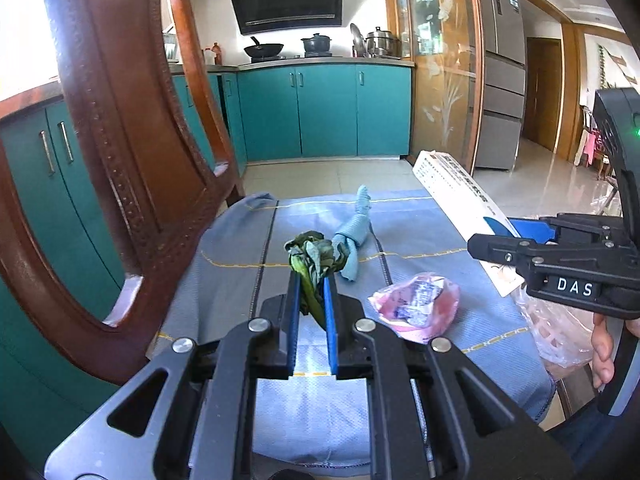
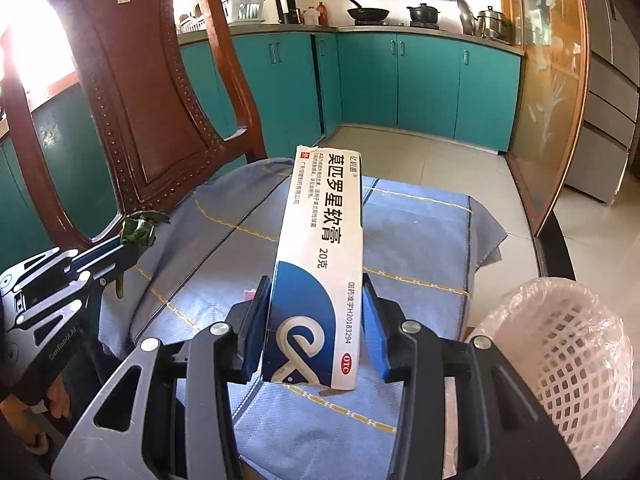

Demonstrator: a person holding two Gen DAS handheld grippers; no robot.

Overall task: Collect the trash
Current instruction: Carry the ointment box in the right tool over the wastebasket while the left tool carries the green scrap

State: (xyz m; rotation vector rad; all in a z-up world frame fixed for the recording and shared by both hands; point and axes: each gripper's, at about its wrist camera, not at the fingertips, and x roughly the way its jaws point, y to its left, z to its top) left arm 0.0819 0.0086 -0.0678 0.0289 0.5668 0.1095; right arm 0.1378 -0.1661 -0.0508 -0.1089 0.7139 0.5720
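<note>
A wilted green leaf [image 1: 314,264] hangs pinched between blue pads, above the cloth; a white-and-blue carton [image 2: 320,264] is clamped at its lower end, tilted upward; a crumpled pink wrapper [image 1: 416,304] lies on the cloth near its right edge; a lined white basket [image 2: 560,344] stands beside that edge.

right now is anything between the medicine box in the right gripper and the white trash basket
Nothing visible. The right gripper holds the medicine box above the blue cloth, and the lined white basket sits just to its right with an open gap between them.
</note>
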